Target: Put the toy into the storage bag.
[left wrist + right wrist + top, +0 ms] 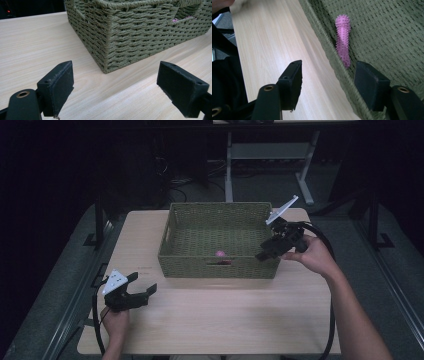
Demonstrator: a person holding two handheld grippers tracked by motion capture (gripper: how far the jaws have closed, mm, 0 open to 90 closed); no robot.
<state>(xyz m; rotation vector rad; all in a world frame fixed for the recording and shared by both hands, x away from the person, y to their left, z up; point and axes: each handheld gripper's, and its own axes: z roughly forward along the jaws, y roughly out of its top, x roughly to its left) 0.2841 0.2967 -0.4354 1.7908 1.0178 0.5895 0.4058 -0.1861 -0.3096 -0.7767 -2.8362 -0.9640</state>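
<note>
A green woven basket (pixel 172 251) stands on the far half of the wooden table (pixel 210 315). Inside it, against the near wall, lies a pink spiky toy (pixel 220 254), long and knobbed in the right gripper view (pixel 343 40). My right gripper (pixel 264 254) hangs open at the basket's near right corner, its jaws straddling the rim (pixel 329 50), one outside and one inside. My left gripper (pixel 145 286) rests open at the table's near left, pointing at the basket's corner (pixel 106 47), with nothing between its jaws. Pink shows through the basket's handle slot (pixel 181 18).
The table's near edge and left edge lie close to my left hand. Beyond the table's far edge are a dark floor, cables and a white desk frame (pixel 229 170). Bare tabletop stretches in front of the basket.
</note>
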